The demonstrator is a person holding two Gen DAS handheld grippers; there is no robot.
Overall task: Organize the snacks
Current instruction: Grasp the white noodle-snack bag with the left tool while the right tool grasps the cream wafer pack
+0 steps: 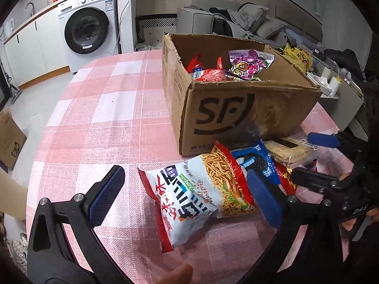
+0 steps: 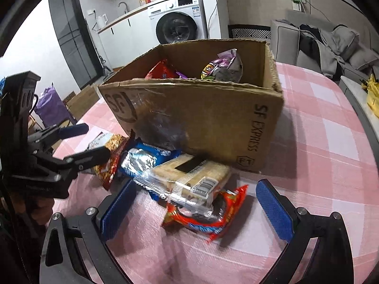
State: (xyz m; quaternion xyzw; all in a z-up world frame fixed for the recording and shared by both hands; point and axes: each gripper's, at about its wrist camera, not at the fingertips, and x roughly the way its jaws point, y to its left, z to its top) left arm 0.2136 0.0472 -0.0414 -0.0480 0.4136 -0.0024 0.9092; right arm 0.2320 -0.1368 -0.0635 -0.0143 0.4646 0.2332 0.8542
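Observation:
A brown SF cardboard box (image 1: 248,108) stands open on the pink checked table, with red and purple snack bags (image 1: 248,65) inside; it also shows in the right wrist view (image 2: 201,123). In front of it lie a white-and-red noodle snack bag (image 1: 196,196), a blue Oreo pack (image 1: 255,163) and a clear cracker pack (image 1: 289,151). My left gripper (image 1: 187,196) is open, its jaws either side of the noodle bag. My right gripper (image 2: 196,210) is open around the cracker pack (image 2: 189,177) and a red snack bag (image 2: 213,217). The Oreo pack (image 2: 142,158) lies left of them.
The pink checked tablecloth (image 1: 106,108) covers a round table. A washing machine (image 1: 87,28) and a counter stand behind, a grey sofa (image 1: 248,16) with clothes at the back right. A side table with yellow bags (image 1: 298,56) is right of the box.

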